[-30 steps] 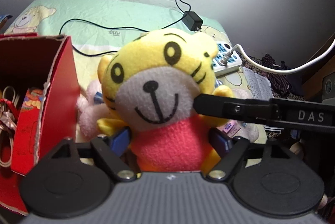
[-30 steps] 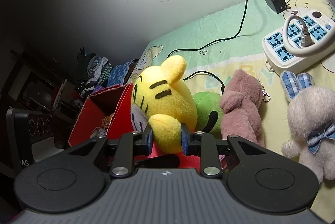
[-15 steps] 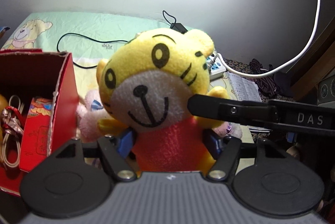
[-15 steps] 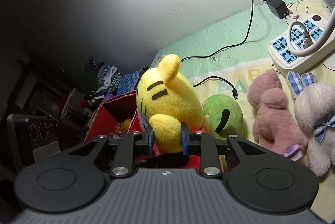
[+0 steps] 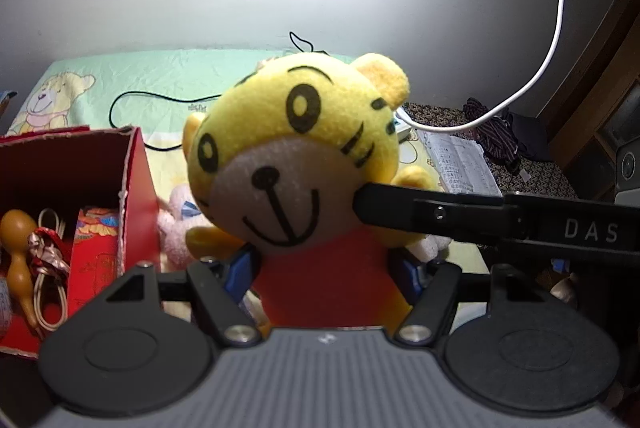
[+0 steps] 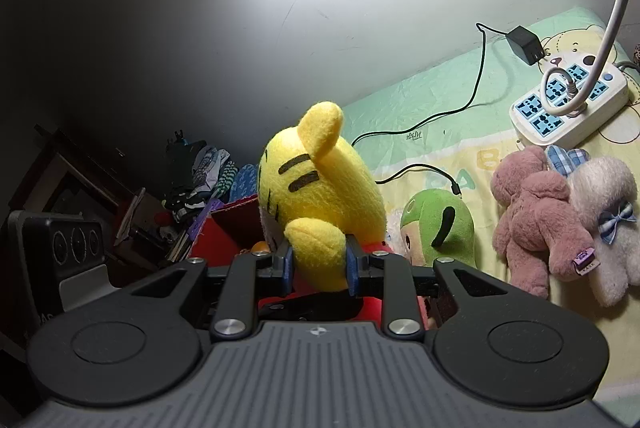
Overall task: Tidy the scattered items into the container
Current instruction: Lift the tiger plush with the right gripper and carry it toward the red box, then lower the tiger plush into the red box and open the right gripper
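Note:
A yellow tiger plush with a red shirt is held up in the air above the bed by both grippers. My left gripper is shut on its red body. My right gripper is shut on its yellow arm; its finger also reaches in from the right in the left wrist view. The red cardboard box stands to the plush's left, open, holding a gourd, cords and a red packet. In the right wrist view the box's edge shows behind the plush.
On the bed sheet lie a green plush, a pink bear and a white bunny with a plaid bow. A power strip, a black charger and its cable lie farther back. Clutter sits beside the bed.
Both grippers have lifted the tiger plush higher off the bed; the box and the other toys now sit lower in view. Both grips are unchanged.

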`<action>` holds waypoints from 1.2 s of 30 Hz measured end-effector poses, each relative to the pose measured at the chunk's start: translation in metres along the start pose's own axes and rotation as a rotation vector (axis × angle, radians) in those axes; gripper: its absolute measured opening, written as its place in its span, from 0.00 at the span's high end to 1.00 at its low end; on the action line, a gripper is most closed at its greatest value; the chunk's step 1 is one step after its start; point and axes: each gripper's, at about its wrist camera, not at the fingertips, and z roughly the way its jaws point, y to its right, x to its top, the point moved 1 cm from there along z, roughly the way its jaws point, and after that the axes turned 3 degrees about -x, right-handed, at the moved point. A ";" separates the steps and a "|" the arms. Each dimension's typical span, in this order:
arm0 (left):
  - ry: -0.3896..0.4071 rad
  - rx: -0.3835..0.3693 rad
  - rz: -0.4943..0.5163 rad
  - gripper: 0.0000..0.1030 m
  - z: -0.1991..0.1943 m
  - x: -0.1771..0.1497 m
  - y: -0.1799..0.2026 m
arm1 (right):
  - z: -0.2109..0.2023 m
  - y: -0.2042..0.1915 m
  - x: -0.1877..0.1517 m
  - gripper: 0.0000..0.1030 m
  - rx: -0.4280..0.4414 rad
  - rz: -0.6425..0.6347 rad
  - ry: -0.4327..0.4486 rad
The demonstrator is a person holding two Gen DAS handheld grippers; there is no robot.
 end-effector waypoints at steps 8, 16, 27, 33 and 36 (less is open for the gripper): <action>0.031 0.013 0.048 0.33 -0.018 0.000 -0.002 | -0.006 -0.014 -0.006 0.74 0.005 0.003 0.034; 0.065 -0.055 0.120 0.33 -0.046 0.013 -0.021 | -0.010 -0.045 -0.011 0.74 -0.032 -0.002 0.112; 0.169 -0.049 0.178 0.33 -0.101 0.028 -0.087 | 0.013 -0.111 -0.010 0.74 -0.042 -0.006 0.246; 0.170 0.042 0.157 0.33 -0.124 0.028 -0.139 | 0.055 -0.144 -0.009 0.74 0.023 -0.002 0.240; 0.150 0.106 0.138 0.33 -0.133 0.026 -0.173 | 0.085 -0.154 -0.009 0.74 0.068 0.023 0.208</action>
